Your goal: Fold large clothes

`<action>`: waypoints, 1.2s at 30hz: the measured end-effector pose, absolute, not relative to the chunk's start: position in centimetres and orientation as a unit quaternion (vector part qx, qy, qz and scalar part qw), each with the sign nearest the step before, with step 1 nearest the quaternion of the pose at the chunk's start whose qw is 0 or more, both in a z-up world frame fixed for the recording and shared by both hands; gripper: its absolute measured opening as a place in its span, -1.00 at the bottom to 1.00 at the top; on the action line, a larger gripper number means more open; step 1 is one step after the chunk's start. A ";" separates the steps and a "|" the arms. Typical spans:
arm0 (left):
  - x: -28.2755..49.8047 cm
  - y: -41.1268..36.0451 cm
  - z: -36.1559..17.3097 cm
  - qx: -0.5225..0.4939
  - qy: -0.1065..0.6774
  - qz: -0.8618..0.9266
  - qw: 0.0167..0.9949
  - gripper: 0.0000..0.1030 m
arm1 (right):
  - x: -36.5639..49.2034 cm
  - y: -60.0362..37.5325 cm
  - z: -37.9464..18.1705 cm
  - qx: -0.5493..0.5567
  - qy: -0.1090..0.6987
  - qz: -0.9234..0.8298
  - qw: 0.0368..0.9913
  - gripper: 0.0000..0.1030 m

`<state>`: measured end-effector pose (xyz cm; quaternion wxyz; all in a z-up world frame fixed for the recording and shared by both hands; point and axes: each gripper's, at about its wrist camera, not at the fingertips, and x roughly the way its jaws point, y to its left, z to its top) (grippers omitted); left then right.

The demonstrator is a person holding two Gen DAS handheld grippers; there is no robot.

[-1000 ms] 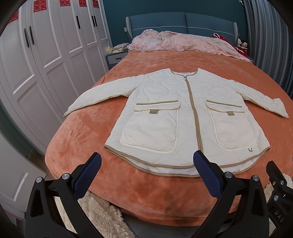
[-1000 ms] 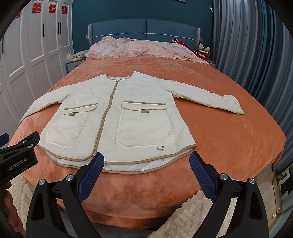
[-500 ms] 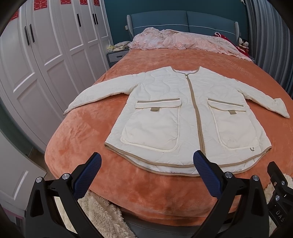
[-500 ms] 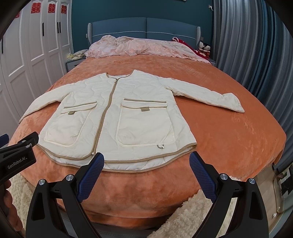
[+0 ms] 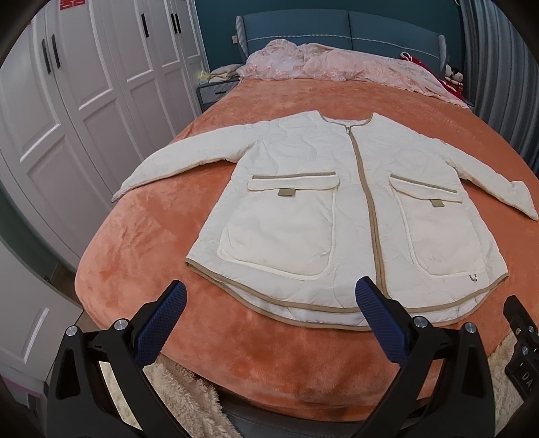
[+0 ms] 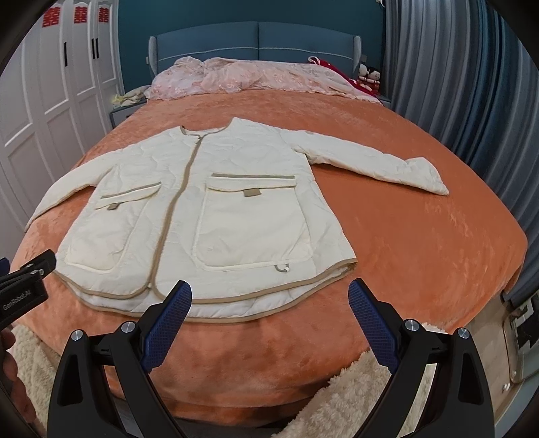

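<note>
Both claws had advanced toward the jacket (image 5: 340,215) on the bed (image 5: 141,242); left claw (image 5: 269,296) and right claw (image 6: 269,296) were wide, empty.

quilted jacket (image 5: 303,215): cream, tan trim | bed cover (image 5: 141,242): orange plush | headboard (image 5: 337,30): blue | quilt (image 6: 256,77): pink floral | wardrobe (image 5: 84,84): white, red emblems | curtain (image 6: 454,67): grey-blue | rug (image 5: 182,397): cream shag

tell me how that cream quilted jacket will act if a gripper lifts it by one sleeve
The cream quilted jacket lies limp and flat on the orange bedspread, so it would likely sag and trail. Its padded quilting suggests some bulk, so folds may spring back. The plush bedspread probably drags on it rather than letting it slide.
</note>
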<state>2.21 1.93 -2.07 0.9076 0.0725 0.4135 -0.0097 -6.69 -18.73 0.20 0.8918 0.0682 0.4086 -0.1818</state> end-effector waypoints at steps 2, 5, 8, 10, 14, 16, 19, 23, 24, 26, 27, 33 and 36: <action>2.8 1.7 -2.4 0.075 0.418 -0.008 0.905 0.90 | -6.2 -19.5 -0.2 0.072 0.412 -0.186 0.889 0.79; 3.7 1.4 -2.9 0.081 0.421 -0.006 0.903 0.90 | -5.3 -21.1 -0.8 0.076 0.418 -0.191 0.885 0.79; 5.1 1.1 -3.3 0.083 0.424 -0.002 0.902 0.90 | -4.1 -24.5 -1.7 0.115 0.422 -0.191 0.879 0.79; 6.1 1.0 -3.4 0.082 0.425 -0.001 0.901 0.90 | -3.4 -27.8 -2.2 0.149 0.419 -0.198 0.874 0.79; 8.5 0.7 -3.6 0.085 0.421 0.000 0.903 0.90 | -2.0 -36.7 -2.9 0.206 0.389 -0.250 0.862 0.79; 9.8 0.6 -3.7 0.084 0.420 0.001 0.904 0.90 | -1.3 -41.2 -3.4 0.233 0.373 -0.274 0.855 0.79; 11.9 0.4 -4.3 0.072 0.422 0.005 0.904 0.90 | -0.2 -48.2 -4.4 0.282 0.346 -0.306 0.841 0.79; 15.0 -0.2 -5.4 0.064 0.433 0.018 0.899 0.90 | 1.7 -56.0 -5.8 0.337 0.312 -0.331 0.824 0.79; 15.6 -0.3 -5.7 0.063 0.435 0.021 0.898 0.90 | 2.2 -57.5 -6.2 0.343 0.307 -0.338 0.821 0.79; 16.7 -0.6 -6.2 0.064 0.437 0.026 0.897 0.90 | 3.1 -59.6 -7.1 0.355 0.298 -0.351 0.814 0.79; 17.3 -0.7 -6.5 0.064 0.439 0.029 0.896 0.90 | 3.6 -60.8 -7.6 0.361 0.295 -0.354 0.811 0.79; 19.9 -1.2 -8.3 0.066 0.451 0.038 0.889 0.90 | 5.5 -65.8 -11.5 0.390 0.295 -0.389 0.781 0.73; 20.8 -1.2 -9.0 0.068 0.455 0.043 0.887 0.90 | 5.9 -67.3 -13.0 0.423 0.286 -0.395 0.764 0.36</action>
